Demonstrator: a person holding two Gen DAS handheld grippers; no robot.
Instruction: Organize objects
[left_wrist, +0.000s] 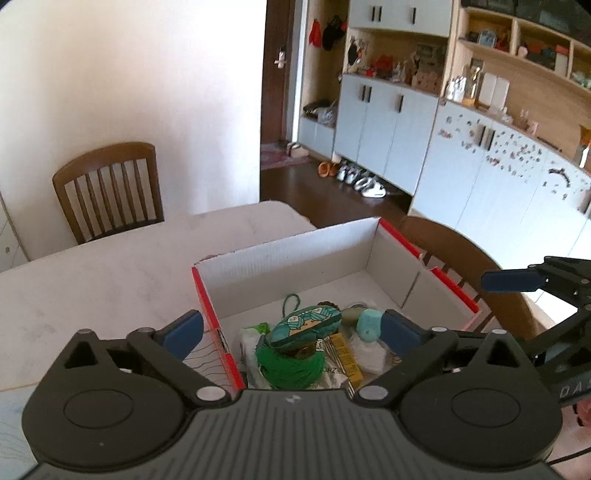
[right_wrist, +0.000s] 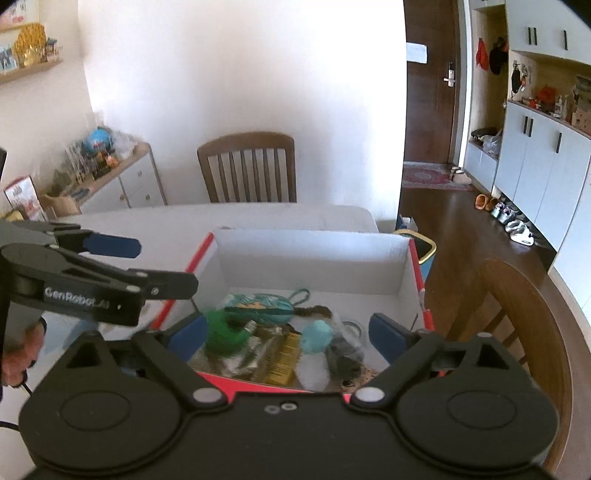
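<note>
Left wrist view: left gripper (left_wrist: 291, 326) spread wide, nothing between the blue pads (left_wrist: 184, 332), hanging above the near left corner of the box (left_wrist: 295, 254), left pad outside the red-edged left wall, right pad over the inside. Box open-topped, white inside, standing on the table (left_wrist: 110, 266); contents heaped at the near end, far half bare. Directly ahead of and below the claw: teal pouch (left_wrist: 304, 326), long axis running left to right and slightly uphill to the right, so roughly in line with the opening rather than across it; green tassel (left_wrist: 291, 363) touching beneath it; pale blue block (left_wrist: 369, 326) just beside the right pad; yellow packet (left_wrist: 345, 360) between tassel and block. Right gripper (left_wrist: 513, 280) seen at the right edge, beyond the box's right wall, one blue finger showing. Right wrist view: right gripper (right_wrist: 288, 332) likewise wide and empty, above the near wall of the box (right_wrist: 314, 254). Heap straight ahead and below between the pads: tassel (right_wrist: 225, 332) near the left pad, pouch (right_wrist: 258, 304) behind it with long axis left to right, packet (right_wrist: 284, 356) central, block (right_wrist: 316, 336) right of centre, dark bundle (right_wrist: 345, 360) beside it. Left gripper (right_wrist: 122, 266) crossing the left of the frame, open, over the left wall, a hand (right_wrist: 22, 354) on its grip. Judgement: pouch and tassel nearer the left claw, block and dark bundle nearer the right; pouch would need a wrist turn to be taken across its short side
</note>
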